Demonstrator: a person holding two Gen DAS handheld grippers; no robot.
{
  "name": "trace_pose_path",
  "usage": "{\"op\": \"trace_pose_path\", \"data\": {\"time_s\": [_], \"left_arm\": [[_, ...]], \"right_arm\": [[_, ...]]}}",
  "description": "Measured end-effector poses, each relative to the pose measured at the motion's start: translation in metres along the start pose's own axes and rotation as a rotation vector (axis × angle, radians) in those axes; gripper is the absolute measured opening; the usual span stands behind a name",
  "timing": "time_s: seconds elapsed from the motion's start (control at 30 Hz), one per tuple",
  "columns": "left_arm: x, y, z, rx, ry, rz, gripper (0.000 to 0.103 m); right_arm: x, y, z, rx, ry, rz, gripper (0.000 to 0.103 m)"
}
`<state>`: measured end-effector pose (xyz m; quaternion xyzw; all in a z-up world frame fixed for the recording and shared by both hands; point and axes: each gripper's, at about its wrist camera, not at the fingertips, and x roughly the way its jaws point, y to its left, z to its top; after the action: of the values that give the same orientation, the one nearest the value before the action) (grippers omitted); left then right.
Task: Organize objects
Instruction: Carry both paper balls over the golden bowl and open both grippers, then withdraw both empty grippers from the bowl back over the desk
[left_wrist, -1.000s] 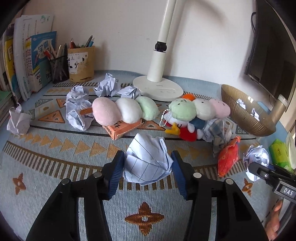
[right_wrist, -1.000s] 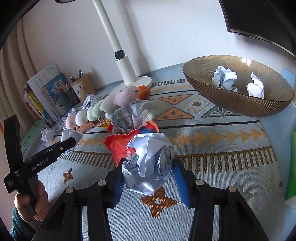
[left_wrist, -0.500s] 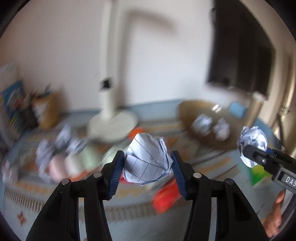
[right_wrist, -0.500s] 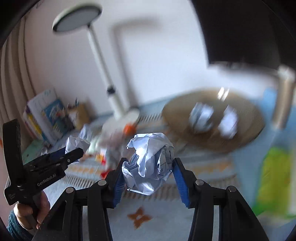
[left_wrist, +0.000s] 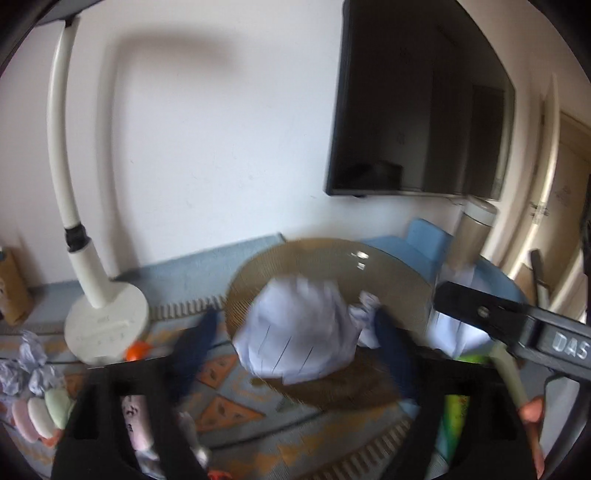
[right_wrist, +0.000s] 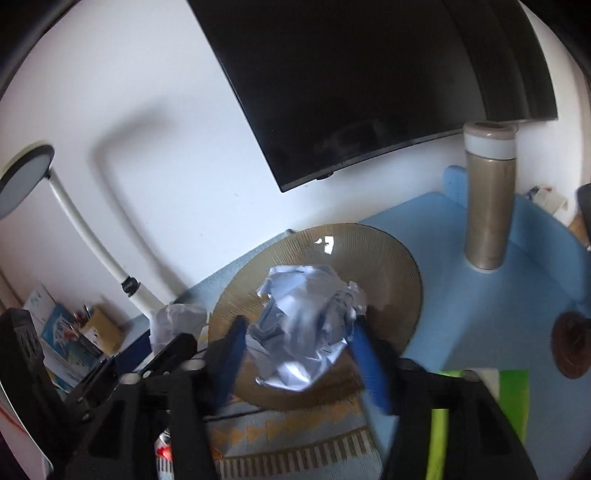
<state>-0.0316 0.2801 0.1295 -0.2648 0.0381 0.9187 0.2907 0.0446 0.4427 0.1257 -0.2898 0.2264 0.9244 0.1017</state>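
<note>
In the left wrist view, my left gripper (left_wrist: 295, 347) has its blue fingers spread wide, and a crumpled white paper ball (left_wrist: 299, 332) sits loose between them, over the brown ribbed bowl (left_wrist: 325, 258). In the right wrist view, my right gripper (right_wrist: 299, 354) also has its fingers apart, with a crumpled paper ball (right_wrist: 306, 325) between them above the same bowl (right_wrist: 388, 266). Both views are motion-blurred. The right gripper's side (left_wrist: 517, 325) shows at the right of the left wrist view; the left gripper's side (right_wrist: 162, 362) shows in the right wrist view.
A white desk lamp (left_wrist: 103, 317) stands left of the bowl. A dark monitor (left_wrist: 417, 110) hangs on the wall behind. A tan thermos (right_wrist: 487, 199) stands on a blue mat (right_wrist: 480, 295). Plush toys (left_wrist: 40, 413) and more paper balls (left_wrist: 22, 362) lie at the left. A green packet (right_wrist: 513, 391) lies at the right.
Both grippers rose from the mat and swung right to above the bowl. Both have gone from shut on their paper balls to fingers spread, the balls now loose between them.
</note>
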Motion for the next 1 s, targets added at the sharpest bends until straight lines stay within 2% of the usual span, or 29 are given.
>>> {"op": "trace_pose_path", "data": {"time_s": [0.03, 0.1, 0.2, 0.3, 0.37, 0.53, 0.7, 0.8, 0.87, 1.0], "left_arm": [[-0.001, 0.002, 0.0, -0.003, -0.016, 0.009, 0.1], [-0.002, 0.008, -0.001, -0.004, -0.006, 0.013, 0.1], [-0.011, 0.019, -0.008, -0.014, 0.006, 0.024, 0.1], [-0.029, 0.037, -0.02, -0.067, 0.02, 0.019, 0.1], [-0.049, 0.049, -0.031, -0.103, 0.01, 0.042, 0.1], [-0.11, 0.084, -0.06, -0.148, -0.044, 0.147, 0.1], [-0.168, 0.135, -0.089, -0.227, -0.098, 0.283, 0.102], [-0.169, 0.169, -0.12, -0.266, -0.03, 0.368, 0.102], [-0.156, 0.191, -0.143, -0.301, 0.052, 0.367, 0.102], [-0.14, 0.211, -0.172, -0.358, 0.108, 0.373, 0.102]], "right_arm": [[0.004, -0.003, 0.002, 0.003, -0.004, -0.014, 0.087], [0.007, -0.01, 0.003, 0.008, -0.007, -0.042, 0.087], [0.004, -0.022, -0.002, 0.032, 0.0, -0.025, 0.087], [0.001, -0.027, -0.011, 0.045, 0.024, -0.01, 0.087], [-0.003, -0.023, -0.02, 0.034, 0.039, 0.012, 0.087], [-0.016, 0.022, -0.045, -0.101, 0.066, 0.048, 0.087], [-0.03, 0.078, -0.07, -0.218, 0.068, 0.132, 0.087], [-0.024, 0.099, -0.094, -0.263, 0.076, 0.16, 0.091], [-0.011, 0.111, -0.12, -0.306, 0.092, 0.151, 0.091], [0.01, 0.126, -0.155, -0.369, 0.091, 0.157, 0.091]]}}
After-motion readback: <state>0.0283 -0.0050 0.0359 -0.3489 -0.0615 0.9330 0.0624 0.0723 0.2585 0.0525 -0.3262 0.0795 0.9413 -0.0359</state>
